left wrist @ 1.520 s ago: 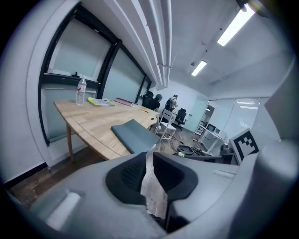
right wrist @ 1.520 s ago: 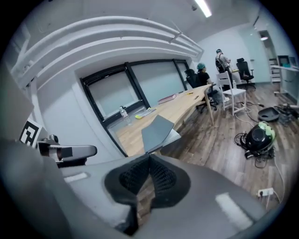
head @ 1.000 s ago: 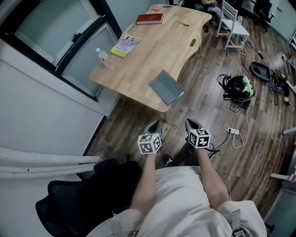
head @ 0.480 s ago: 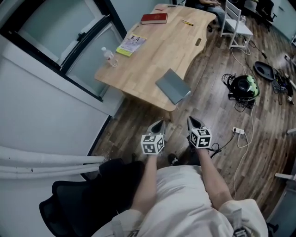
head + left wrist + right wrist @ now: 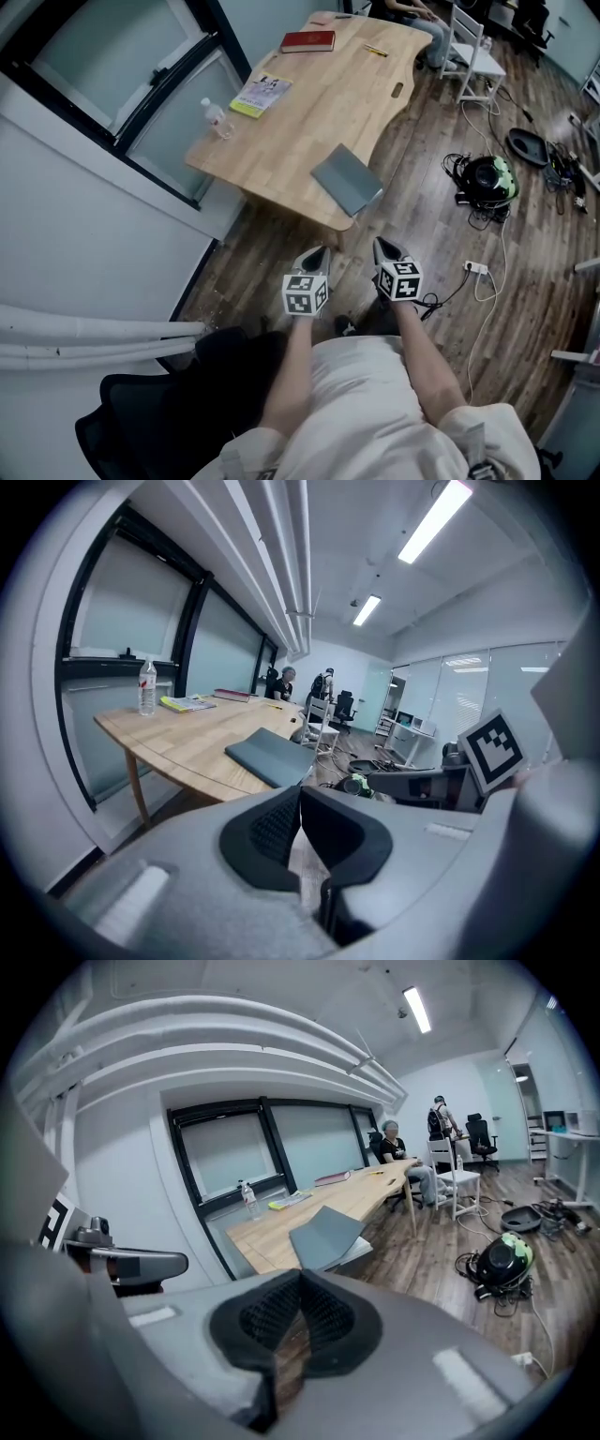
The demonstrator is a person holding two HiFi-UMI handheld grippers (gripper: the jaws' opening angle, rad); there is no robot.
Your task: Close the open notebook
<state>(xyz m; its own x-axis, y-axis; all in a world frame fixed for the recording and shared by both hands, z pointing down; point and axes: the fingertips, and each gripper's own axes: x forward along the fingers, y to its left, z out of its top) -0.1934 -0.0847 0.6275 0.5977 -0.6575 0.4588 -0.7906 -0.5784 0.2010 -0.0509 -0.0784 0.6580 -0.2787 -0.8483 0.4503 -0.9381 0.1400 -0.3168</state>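
Wood, plastic, matt grey
Pale smooth wooden tabletop (image 5: 309, 112); dark grained plank floor (image 5: 427, 202); matt grey notebook (image 5: 347, 180); clear glossy plastic bottle (image 5: 216, 119).

Seated person (image 5: 424, 21) cut off; booklet (image 5: 260, 95) print perhaps illegible.

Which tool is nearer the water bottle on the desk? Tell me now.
Left. The left tool hangs short of the desk, on the side toward the water bottle; the right tool sits beside it, farther from the bottle.
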